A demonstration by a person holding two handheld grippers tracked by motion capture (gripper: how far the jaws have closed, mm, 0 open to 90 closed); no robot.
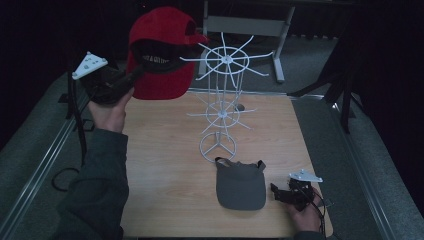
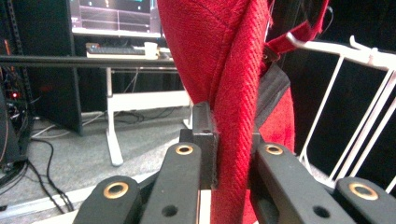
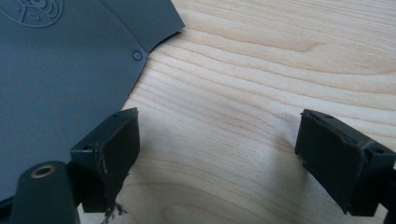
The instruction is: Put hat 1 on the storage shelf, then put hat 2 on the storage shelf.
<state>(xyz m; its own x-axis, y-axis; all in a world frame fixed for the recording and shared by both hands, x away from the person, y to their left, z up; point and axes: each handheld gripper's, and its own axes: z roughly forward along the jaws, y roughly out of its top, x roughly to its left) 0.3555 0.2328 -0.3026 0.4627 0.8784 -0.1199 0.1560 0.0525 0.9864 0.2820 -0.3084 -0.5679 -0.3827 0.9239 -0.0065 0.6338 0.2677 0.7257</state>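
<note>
1. Left hand-held gripper (image 1: pixel 136 74): raised over the surface's (image 1: pixel 170 165) far left, jaws clamped on the red cap's (image 1: pixel 162 55) fabric edge, beside the white wire rack (image 1: pixel 222 95).
2. Right hand-held gripper (image 3: pixel 217 149): jaws spread wide, empty, low over the wood beside the grey visor (image 1: pixel 241 182).

A dim lab or recording studio. A pale wooden table (image 1: pixel 165 165) stands on grey carpet (image 1: pixel 35 125), closed in by black curtains (image 1: pixel 385 60) and metal framing. Beyond it in the left gripper view is a white-legged desk (image 2: pixel 135 100) carrying a lit monitor (image 2: pixel 112 16) and a keyboard (image 2: pixel 114 49), with cables (image 2: pixel 42 168) trailing over the floor and dark equipment with a small red light (image 2: pixel 14 94) at the left edge.
</note>
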